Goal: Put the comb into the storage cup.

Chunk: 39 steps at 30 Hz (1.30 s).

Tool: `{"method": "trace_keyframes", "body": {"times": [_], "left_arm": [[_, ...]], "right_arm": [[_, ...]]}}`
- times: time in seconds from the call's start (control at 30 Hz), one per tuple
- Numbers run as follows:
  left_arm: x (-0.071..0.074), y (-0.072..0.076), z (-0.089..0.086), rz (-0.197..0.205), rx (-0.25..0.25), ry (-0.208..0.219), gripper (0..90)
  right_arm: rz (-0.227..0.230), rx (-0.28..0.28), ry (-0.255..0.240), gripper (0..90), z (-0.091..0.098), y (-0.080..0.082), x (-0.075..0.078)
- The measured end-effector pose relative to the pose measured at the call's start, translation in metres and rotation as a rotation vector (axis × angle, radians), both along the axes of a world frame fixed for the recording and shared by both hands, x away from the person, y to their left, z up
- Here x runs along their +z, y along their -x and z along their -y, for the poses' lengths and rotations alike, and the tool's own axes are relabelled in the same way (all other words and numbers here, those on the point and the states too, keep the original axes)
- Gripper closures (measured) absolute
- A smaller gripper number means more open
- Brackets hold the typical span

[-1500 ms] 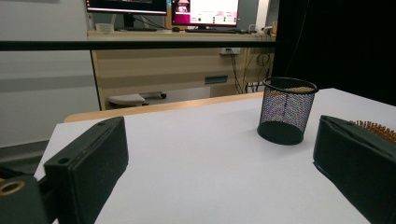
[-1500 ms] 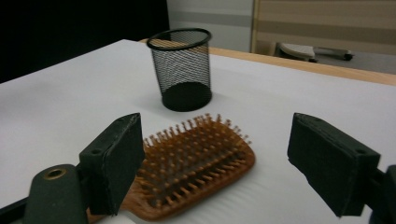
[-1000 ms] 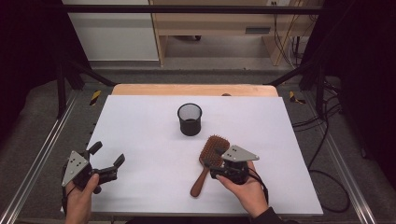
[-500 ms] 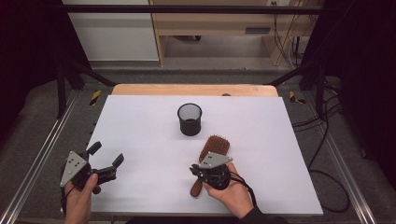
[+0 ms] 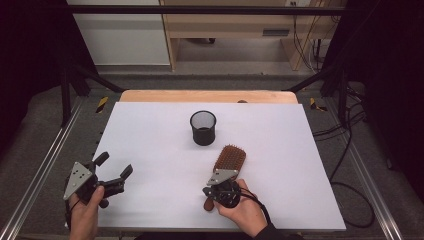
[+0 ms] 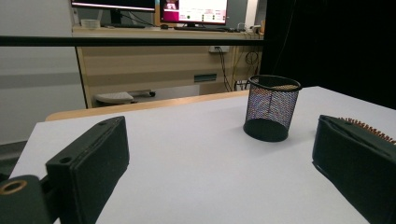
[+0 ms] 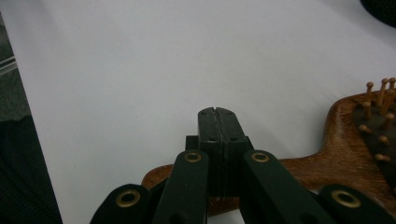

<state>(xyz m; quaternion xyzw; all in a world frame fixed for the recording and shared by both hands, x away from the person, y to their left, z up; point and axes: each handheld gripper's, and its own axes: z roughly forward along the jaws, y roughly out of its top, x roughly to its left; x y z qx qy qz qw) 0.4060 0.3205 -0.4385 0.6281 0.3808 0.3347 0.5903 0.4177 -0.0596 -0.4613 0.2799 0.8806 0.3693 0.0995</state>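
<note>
Fingers (image 7: 218, 122) of right gripper (image 5: 216, 190) pressed together over hairbrush (image 5: 227, 167) handle (bristles upward).

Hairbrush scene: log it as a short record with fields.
table: white sheet over a wooden top
hairbrush: wooden, lying flat, bristles up, handle toward the person
mesh cup: black, upright, behind the brush, apart from it
left gripper: jaws open, nothing between them, at the near left
right gripper: jaws shut, tips meeting directly over the brush handle
grip on handle: cannot tell
</note>
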Motion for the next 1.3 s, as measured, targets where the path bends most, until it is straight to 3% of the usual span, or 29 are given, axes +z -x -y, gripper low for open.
{"method": "trace_keyframes", "body": {"times": [0.4,0.8,1.3], "left_arm": [[0.000,0.000,0.000,-0.003,-0.006,-0.006,4.1],[0.000,0.000,0.000,-0.004,-0.004,-0.003,4.1],[0.001,0.001,0.001,0.009,0.012,-0.018,4.1]], "right_arm": [[-0.037,-0.005,0.056,90.0,0.002,0.001,-0.005],[-0.072,-0.041,0.084,90.0,0.029,0.004,-0.002],[-0.076,-0.116,0.094,90.0,0.067,-0.001,-0.001]]}}
